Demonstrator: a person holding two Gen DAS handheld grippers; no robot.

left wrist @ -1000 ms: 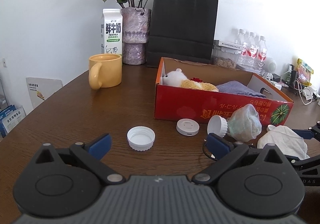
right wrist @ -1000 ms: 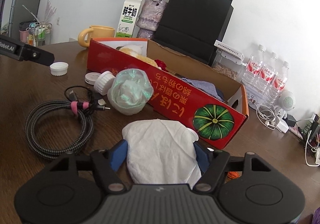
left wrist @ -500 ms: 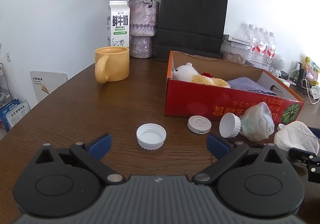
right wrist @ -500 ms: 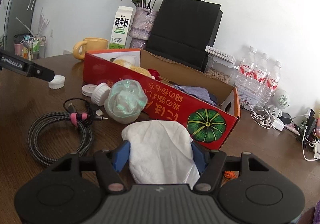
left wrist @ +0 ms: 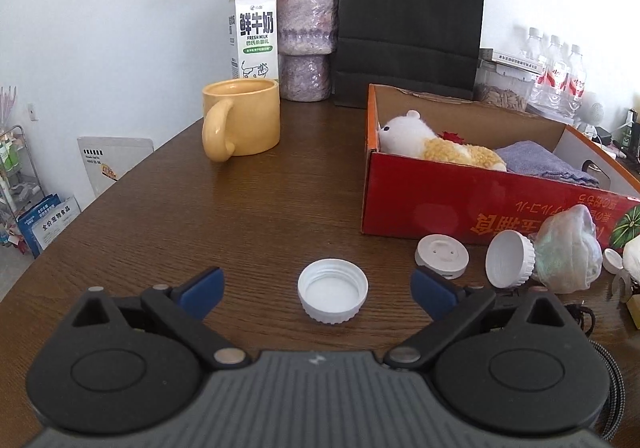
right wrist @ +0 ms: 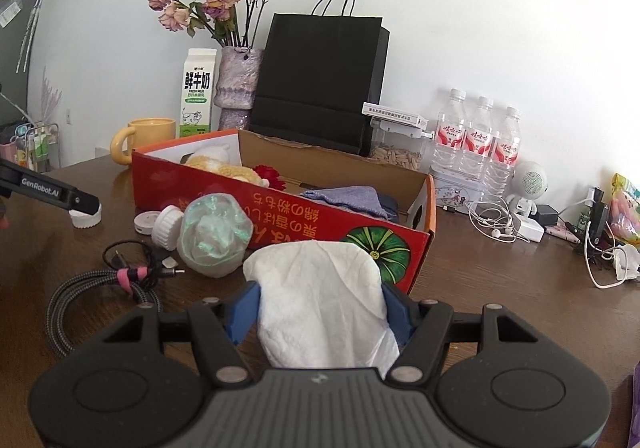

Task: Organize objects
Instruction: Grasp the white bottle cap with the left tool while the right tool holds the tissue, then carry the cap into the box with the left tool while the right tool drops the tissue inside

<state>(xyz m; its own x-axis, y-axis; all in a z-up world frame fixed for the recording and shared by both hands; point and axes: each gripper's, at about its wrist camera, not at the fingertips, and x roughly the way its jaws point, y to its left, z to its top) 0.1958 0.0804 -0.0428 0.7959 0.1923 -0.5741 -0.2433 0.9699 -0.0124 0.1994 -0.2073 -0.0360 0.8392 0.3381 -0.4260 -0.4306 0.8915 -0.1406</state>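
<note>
The right claw (right wrist: 320,312) grips a white crumpled cloth (right wrist: 320,296) just before the red box (right wrist: 280,216). The left claw (left wrist: 318,288) stands wide, its blue fingers either side of a white cap (left wrist: 332,296) on the desk (left wrist: 200,232). A yellow mug (left wrist: 240,116) stands beyond.

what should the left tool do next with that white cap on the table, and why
Probably ease the left tool forward and a little down until its open blue pads straddle the white cap, then close. The cap lies mouth up on the table, centred in the gap just beyond the fingertips, untouched. The red box is close by for dropping it in.
</note>
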